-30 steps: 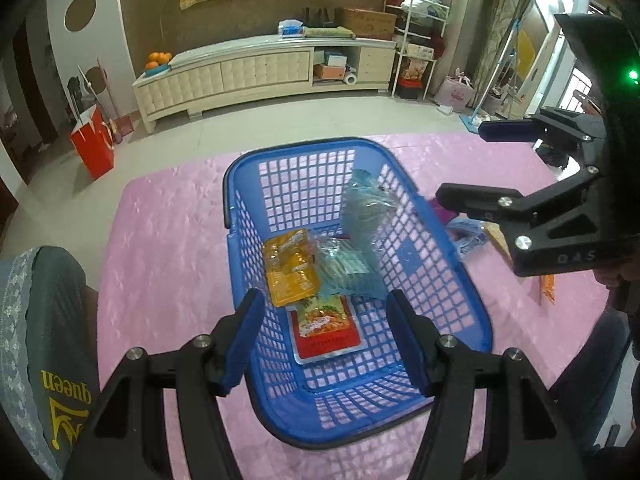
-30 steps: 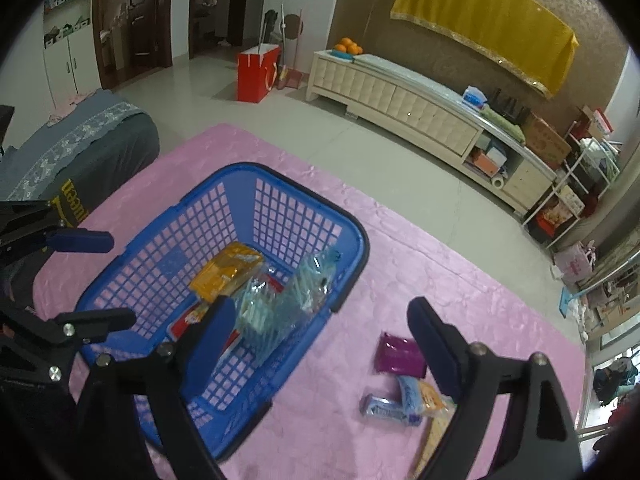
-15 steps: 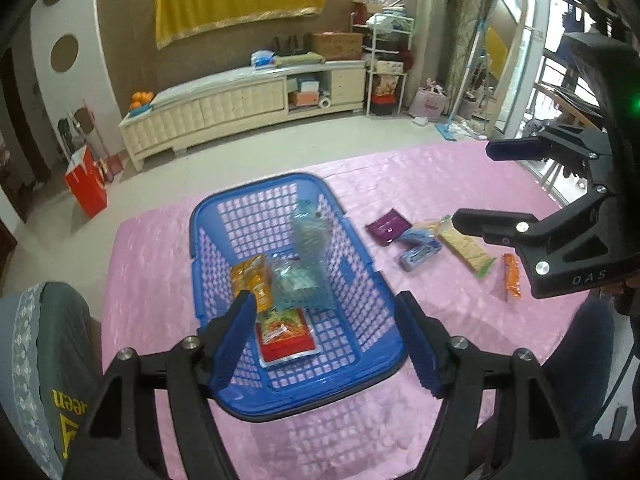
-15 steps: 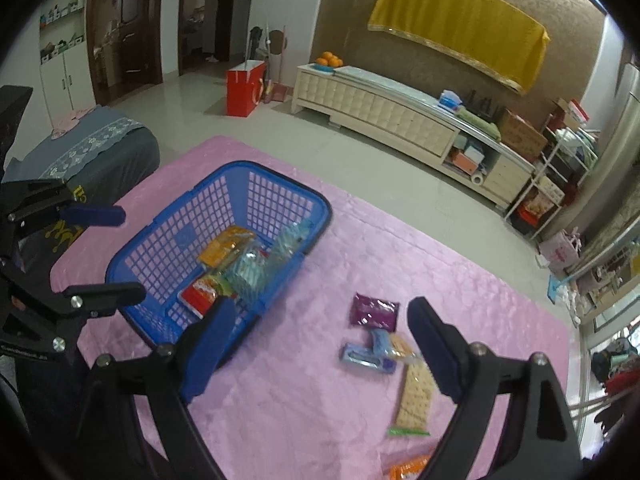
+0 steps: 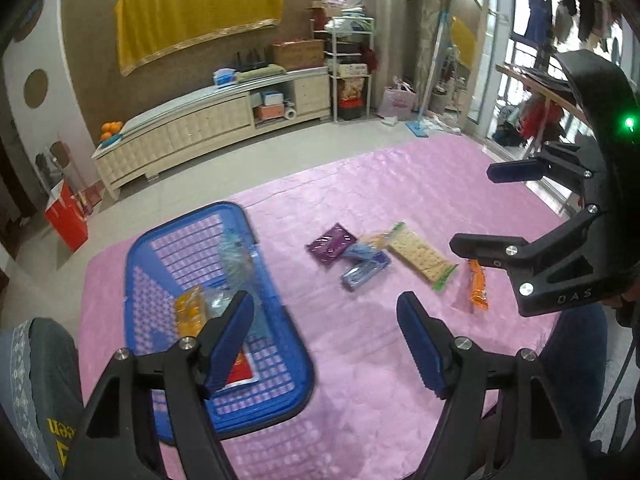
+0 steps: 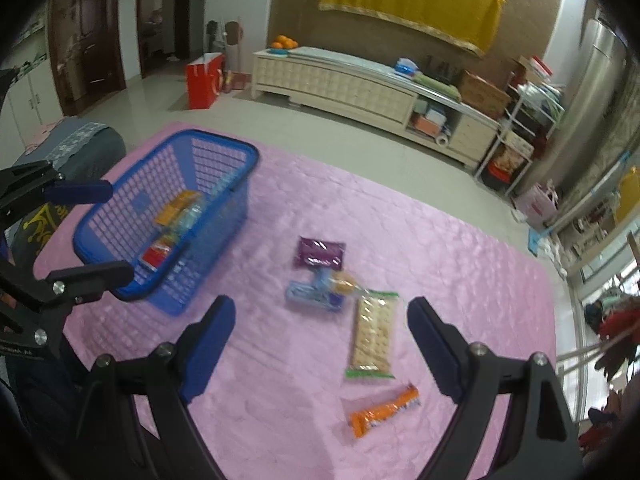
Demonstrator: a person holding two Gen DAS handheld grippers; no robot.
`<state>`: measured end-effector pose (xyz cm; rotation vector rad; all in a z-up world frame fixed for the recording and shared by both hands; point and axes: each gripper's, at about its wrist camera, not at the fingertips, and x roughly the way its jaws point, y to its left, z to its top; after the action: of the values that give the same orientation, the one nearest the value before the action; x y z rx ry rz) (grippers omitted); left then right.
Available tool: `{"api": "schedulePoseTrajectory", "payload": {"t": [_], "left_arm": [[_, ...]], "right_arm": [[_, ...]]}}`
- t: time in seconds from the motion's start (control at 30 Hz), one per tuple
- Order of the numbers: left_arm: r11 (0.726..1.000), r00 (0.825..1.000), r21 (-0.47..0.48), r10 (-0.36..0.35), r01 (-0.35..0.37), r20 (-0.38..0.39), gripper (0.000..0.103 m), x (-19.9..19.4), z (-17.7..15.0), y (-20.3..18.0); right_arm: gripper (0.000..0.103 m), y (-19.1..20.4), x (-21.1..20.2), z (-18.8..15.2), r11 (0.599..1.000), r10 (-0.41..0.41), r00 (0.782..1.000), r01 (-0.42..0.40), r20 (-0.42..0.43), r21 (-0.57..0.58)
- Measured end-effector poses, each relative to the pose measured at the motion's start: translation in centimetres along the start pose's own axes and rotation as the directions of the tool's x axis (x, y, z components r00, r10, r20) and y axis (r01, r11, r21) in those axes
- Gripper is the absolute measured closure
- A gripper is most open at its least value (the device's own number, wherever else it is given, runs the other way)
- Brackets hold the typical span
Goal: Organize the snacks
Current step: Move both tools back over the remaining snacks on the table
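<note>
1. the left gripper (image 5: pixel 326 340) hangs over the pink worktop (image 5: pixel 400 184) by the blue basket (image 5: pixel 280 380), jaws opening, nothing between them.
2. the right gripper (image 6: pixel 320 340) has its jaws spread wide and empty, above the loose snacks.
3. only the left wrist view shows the window and the right gripper's green light (image 5: pixel 629 123).
4. only the right wrist view shows the doorways (image 6: pixel 88 32), and the cracker pack (image 6: pixel 372 336) and orange packet (image 6: pixel 384 410) up close.
5. the purple packet (image 6: pixel 320 254) lies between basket and crackers; several packets (image 6: pixel 176 204) sit in the basket.

packet labels (image 6: pixel 319 257): blurred, unreadable | red packet (image 5: pixel 240 368): partly behind left tongs (image 5: pixel 324 340)
</note>
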<state>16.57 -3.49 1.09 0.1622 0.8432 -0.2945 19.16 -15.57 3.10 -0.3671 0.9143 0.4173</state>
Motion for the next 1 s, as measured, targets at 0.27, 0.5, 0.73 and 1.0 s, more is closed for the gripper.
{"api": "schedulePoseTrajectory", "payload": {"t": [0.27, 0.5, 0.73, 1.0], "left_arm": [[0.999, 0.999, 0.039, -0.021, 0.022, -0.039, 0.031, 3.9, 1.0, -3.8], [0.999, 0.994, 0.019, -0.031, 0.033, -0.108, 0.031, 8.1, 0.2, -5.7], [0.999, 0.993, -0.039, -0.011, 0.006, -0.12, 0.031, 11.8, -0.8, -6.1], [0.998, 0.993, -0.06, 0.027, -0.034, -0.115, 0.031, 16.1, -1.0, -5.9]], "right_arm": [[0.013, -3.6, 1.7, -2.5, 0.998, -0.003, 0.999, 0.005, -0.039, 0.057], [0.013, -5.7, 4.7, -4.6, 0.995, 0.025, 0.996, -0.018, -0.083, 0.095], [0.013, -7.1, 8.0, -5.8, 0.991, 0.063, 0.992, -0.049, -0.109, 0.126], [0.013, -9.0, 12.2, -6.4, 0.98, 0.097, 0.991, -0.078, -0.096, 0.184]]}}
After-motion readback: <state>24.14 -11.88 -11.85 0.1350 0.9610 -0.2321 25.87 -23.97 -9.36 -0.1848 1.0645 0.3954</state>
